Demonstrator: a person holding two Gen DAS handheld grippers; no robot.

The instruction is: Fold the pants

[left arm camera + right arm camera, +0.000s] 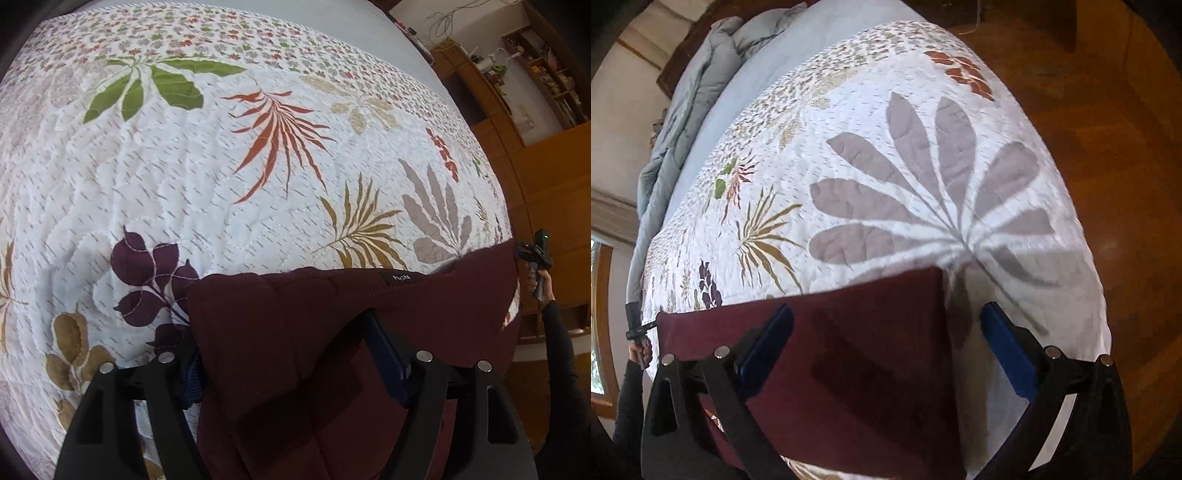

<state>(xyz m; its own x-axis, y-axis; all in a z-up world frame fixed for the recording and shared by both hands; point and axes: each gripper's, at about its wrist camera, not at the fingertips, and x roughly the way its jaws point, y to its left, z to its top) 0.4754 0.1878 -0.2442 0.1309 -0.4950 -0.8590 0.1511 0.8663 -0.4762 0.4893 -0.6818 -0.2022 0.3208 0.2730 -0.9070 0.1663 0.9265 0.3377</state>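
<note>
The maroon pants (pixel 295 332) lie folded on the quilted bedspread (pixel 221 184) near its front edge, a small black label along their far edge. My left gripper (pixel 284 354) is open, its blue pads straddling the pants' left part; cloth partly hides the left pad. In the right wrist view the pants (pixel 849 350) lie flat. My right gripper (pixel 886 339) is open, wide apart over the pants' right corner, touching nothing that I can see. The right gripper also shows in the left wrist view (pixel 537 258), held in a hand at the far right.
The white leaf-print bedspread (pixel 886 166) covers a bed with a grey sheet and grey duvet (pixel 687 103) at the head. Wooden floor (pixel 1108 147) lies to the right of the bed. Wooden shelves (pixel 535 74) stand beyond the bed.
</note>
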